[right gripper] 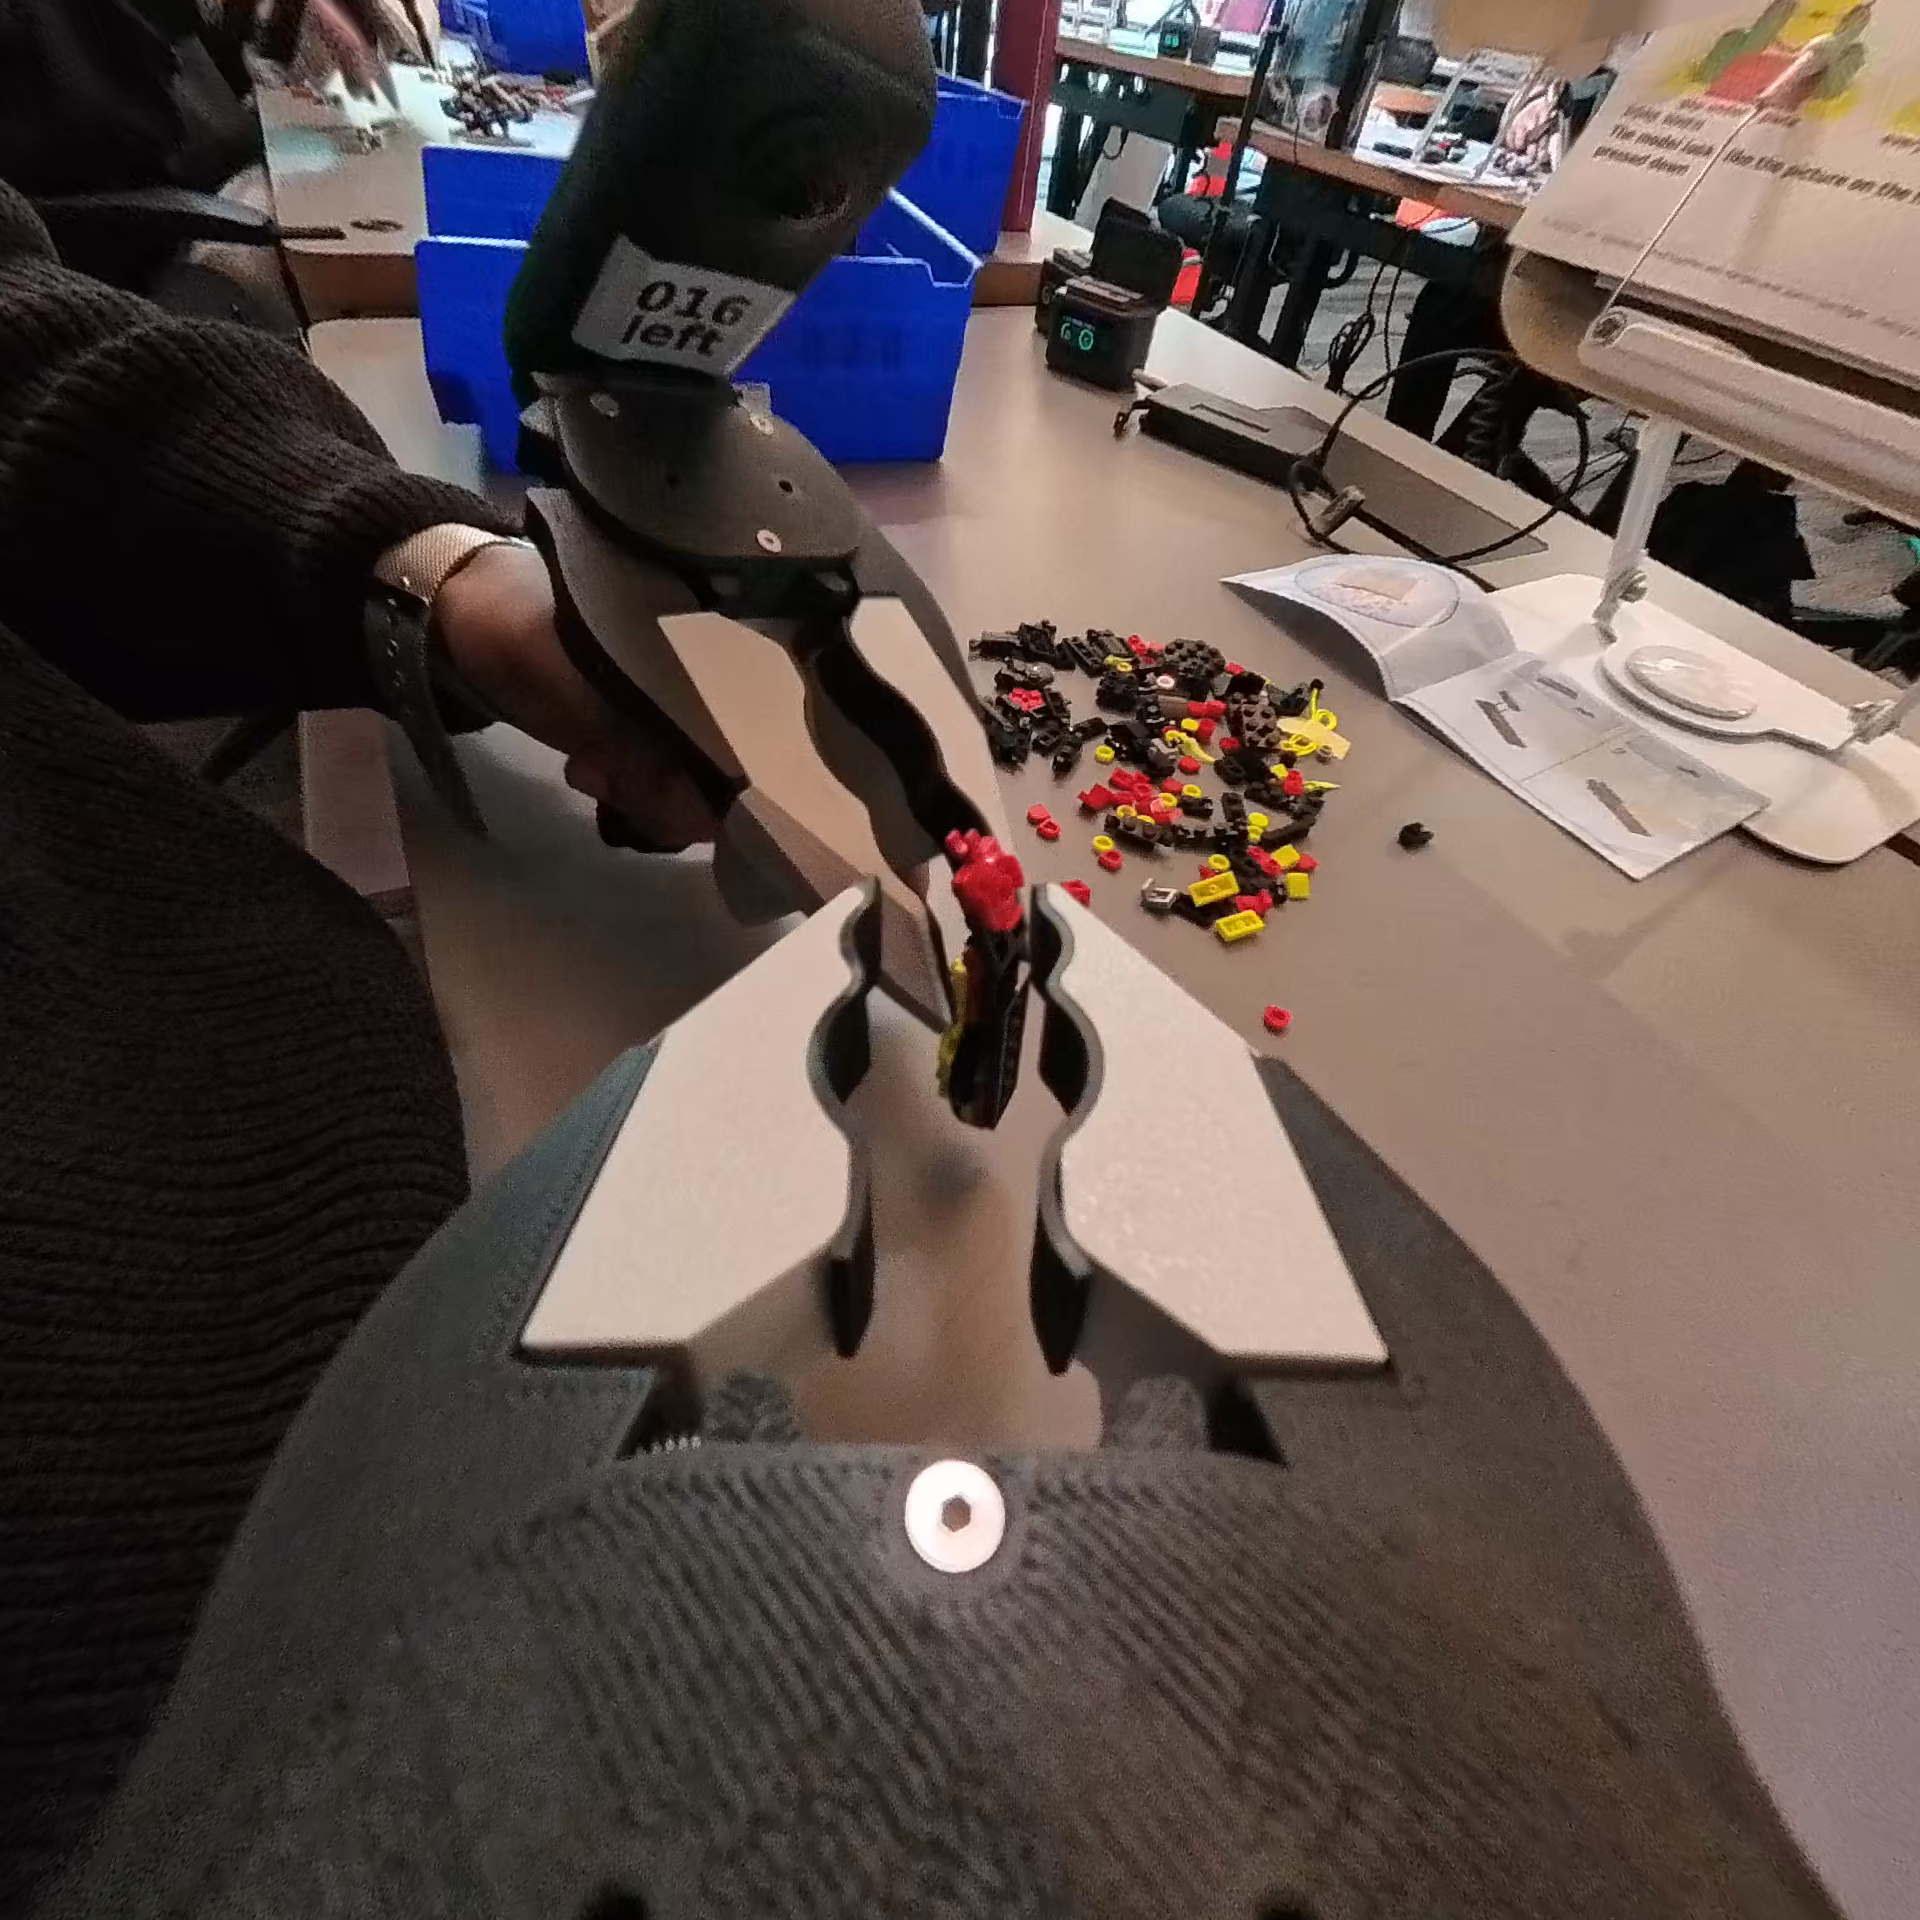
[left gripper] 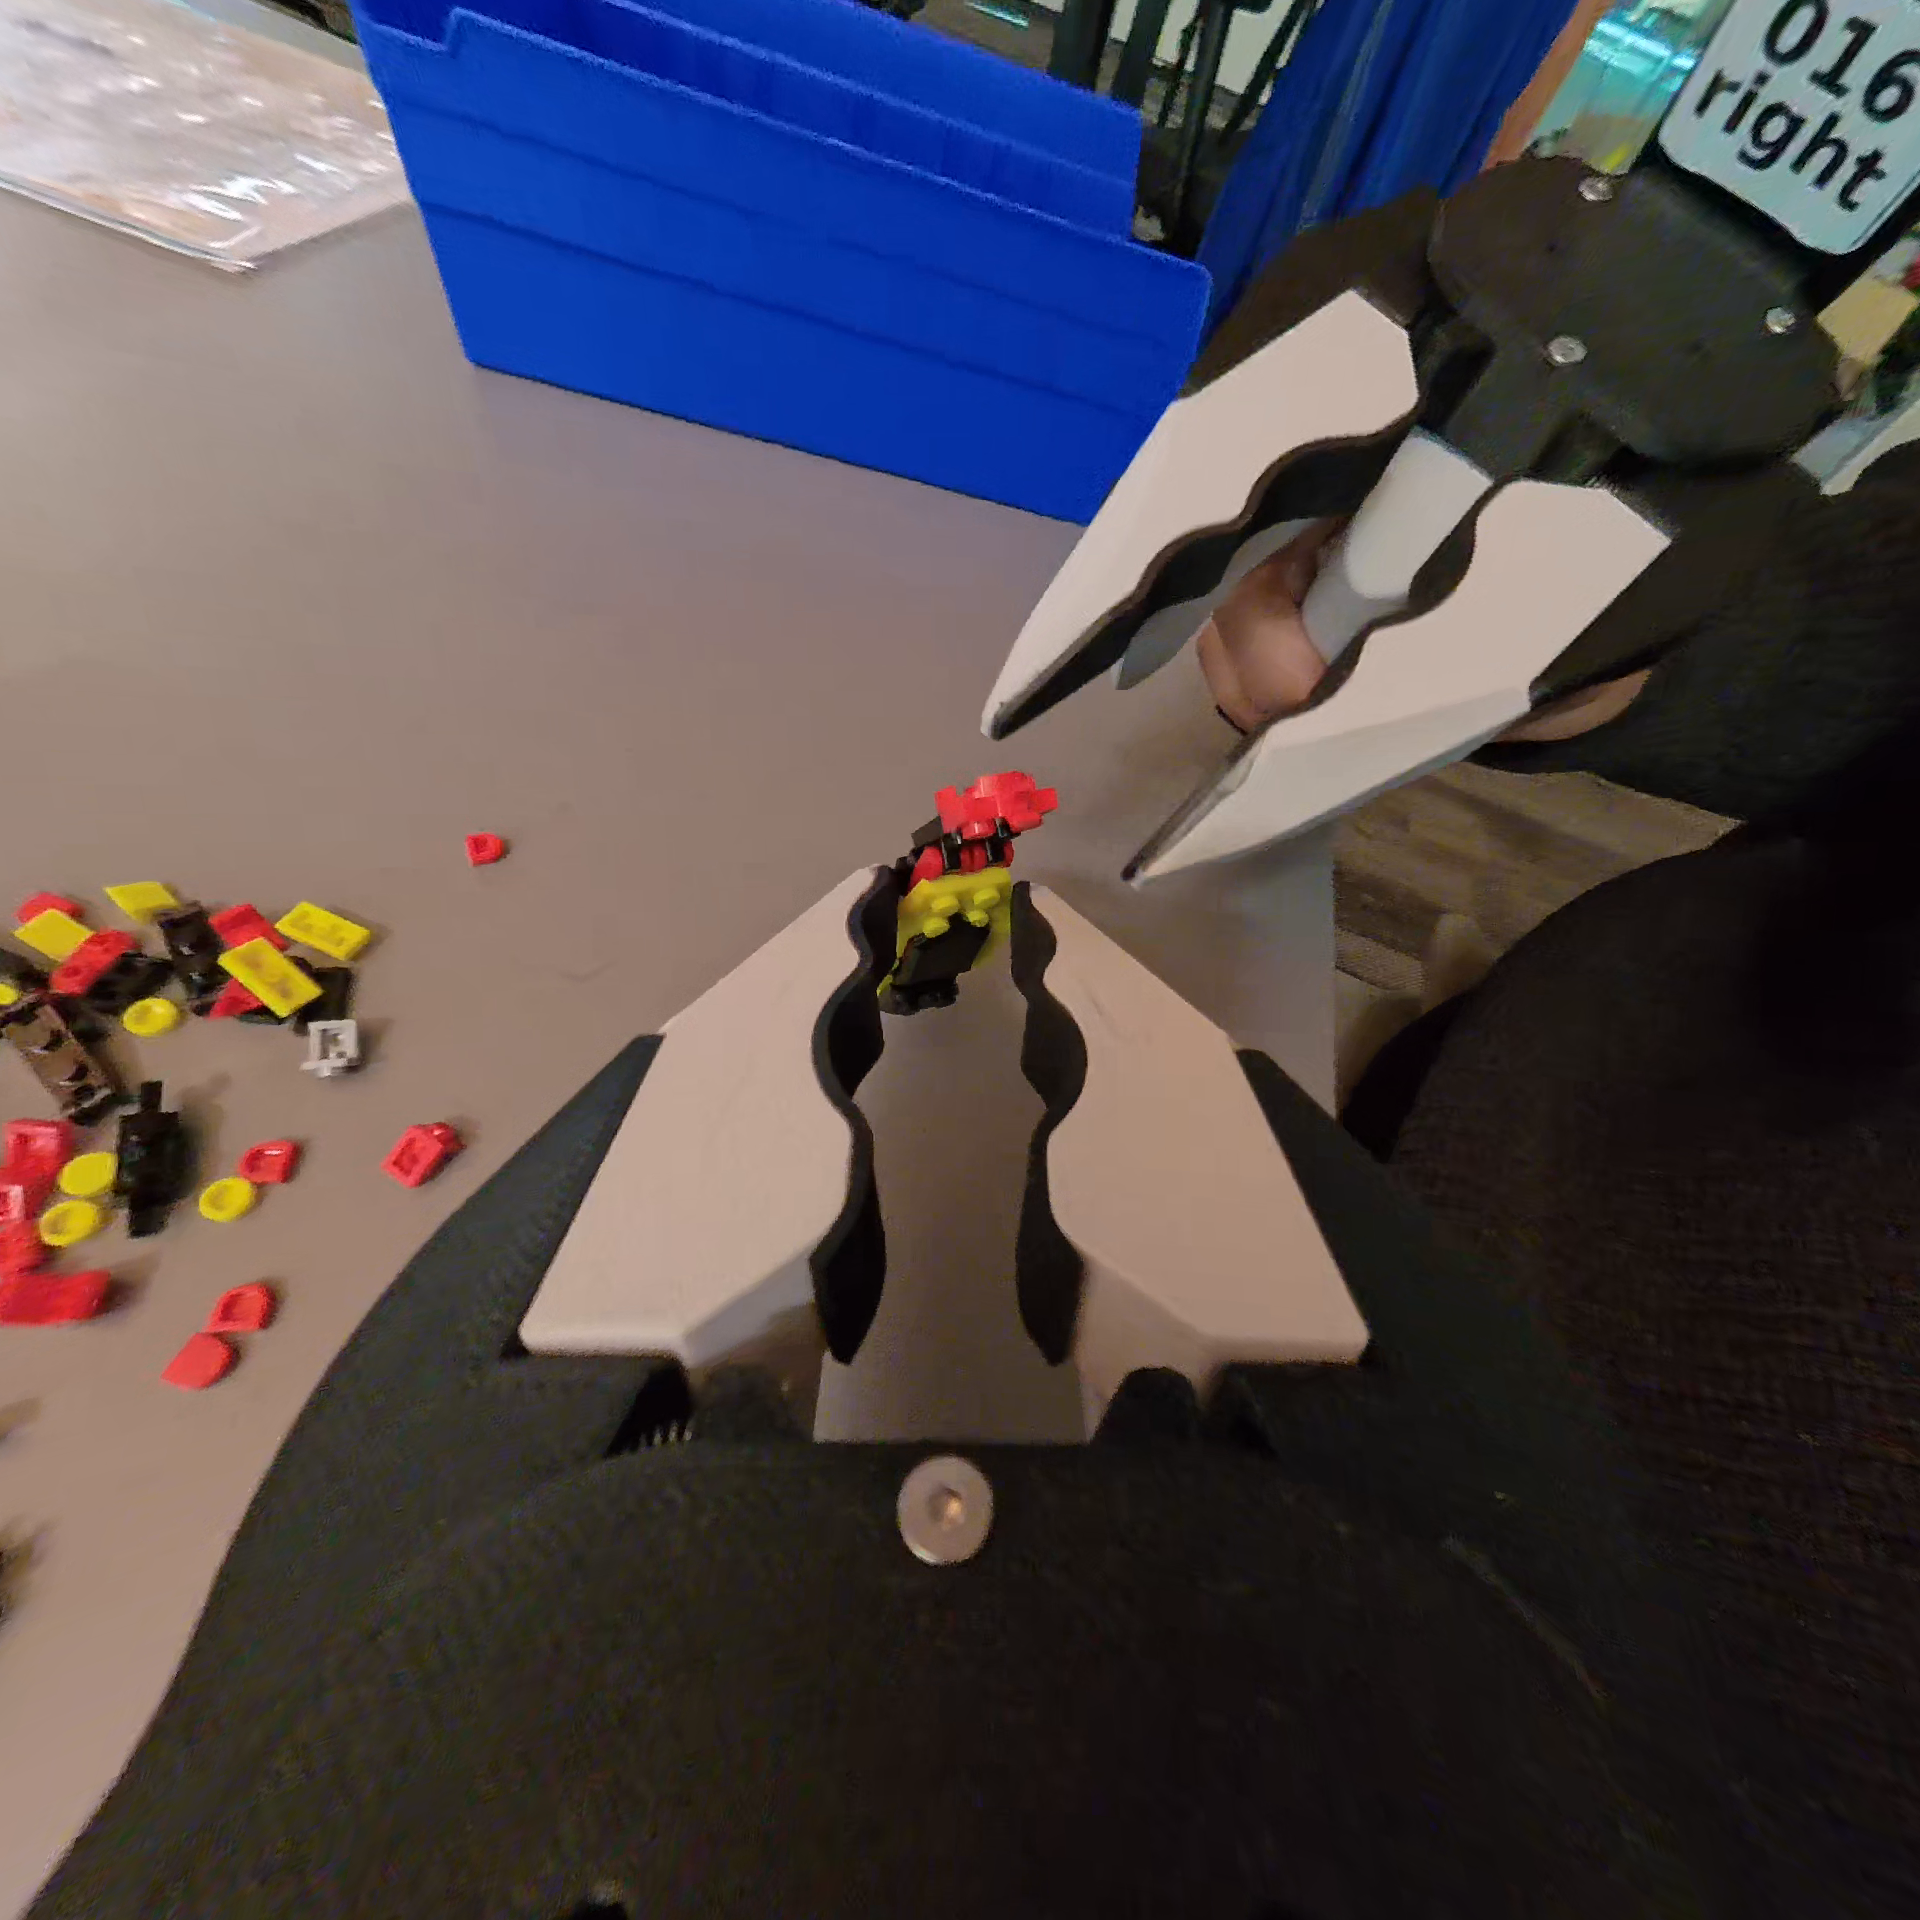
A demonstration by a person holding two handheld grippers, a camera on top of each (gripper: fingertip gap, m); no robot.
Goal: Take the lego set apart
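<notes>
Your left gripper [left gripper: 943, 894] has its jaws pinched narrow on the lego assembly [left gripper: 956, 894], a small stack of yellow, black and red pieces held near the fingertips and lifted clear of the table [left gripper: 623, 623]. The red end of the assembly pokes out past the tips. Your right gripper [left gripper: 1060, 805] hangs just beside that red end with its jaws spread; from the left wrist view its tips stand apart from the bricks, and from the right wrist view the assembly [right gripper: 982, 987] sits between the fingers, close to the right-hand one, though you cannot tell whether it touches.

A heap of loose lego pieces [right gripper: 1164, 769], red, yellow and black, is spread over the middle of the table [right gripper: 1455, 1143]. One small red piece [right gripper: 1277, 1018] lies apart, nearer you. An open instruction booklet [right gripper: 1496, 707] lies just past the heap, partly under the white base of a stand [right gripper: 1766, 727]. Blue bins [left gripper: 790, 239] stand toward the far edge.
</notes>
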